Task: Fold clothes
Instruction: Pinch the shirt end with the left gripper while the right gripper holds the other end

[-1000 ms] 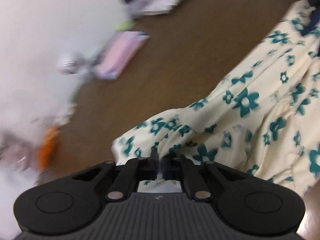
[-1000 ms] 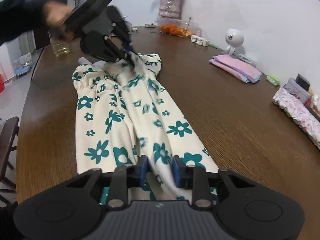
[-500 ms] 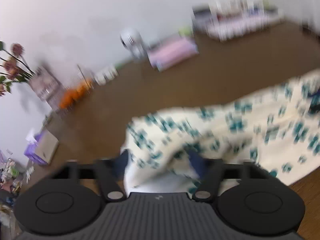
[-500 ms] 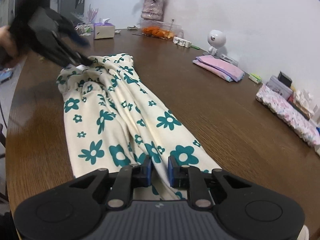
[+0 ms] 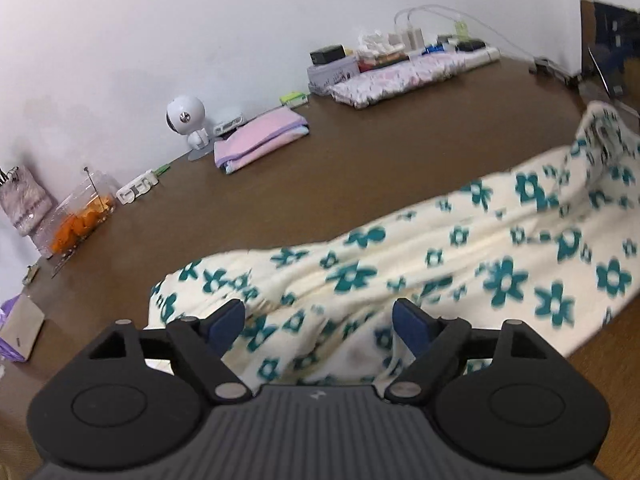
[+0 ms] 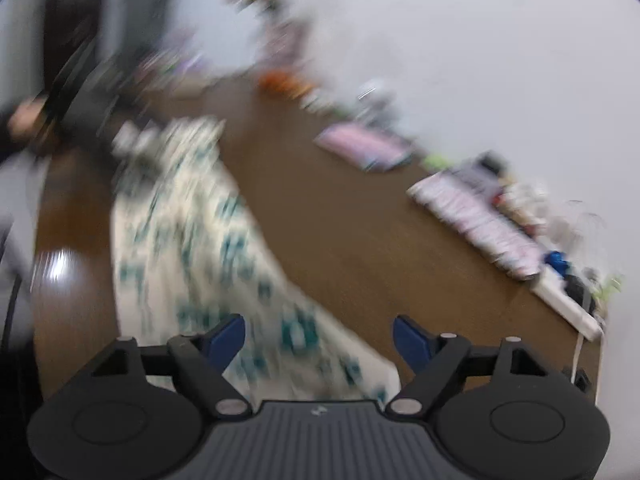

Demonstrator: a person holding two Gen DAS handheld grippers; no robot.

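Right gripper [image 6: 319, 334] opening; garment [image 6: 192, 240] motion-blurred.

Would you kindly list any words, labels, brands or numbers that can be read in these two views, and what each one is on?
No text is readable in either view.
Small white logo mark on the left gripper body: a symbol, not letters.
Grey box by the wall: faint print, too small to read.
White block letters near the orange snack container: too small to read.
Right wrist view: too blurred.

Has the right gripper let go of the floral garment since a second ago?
Yes. The right gripper has released the floral garment; its jaws are opening above the table.
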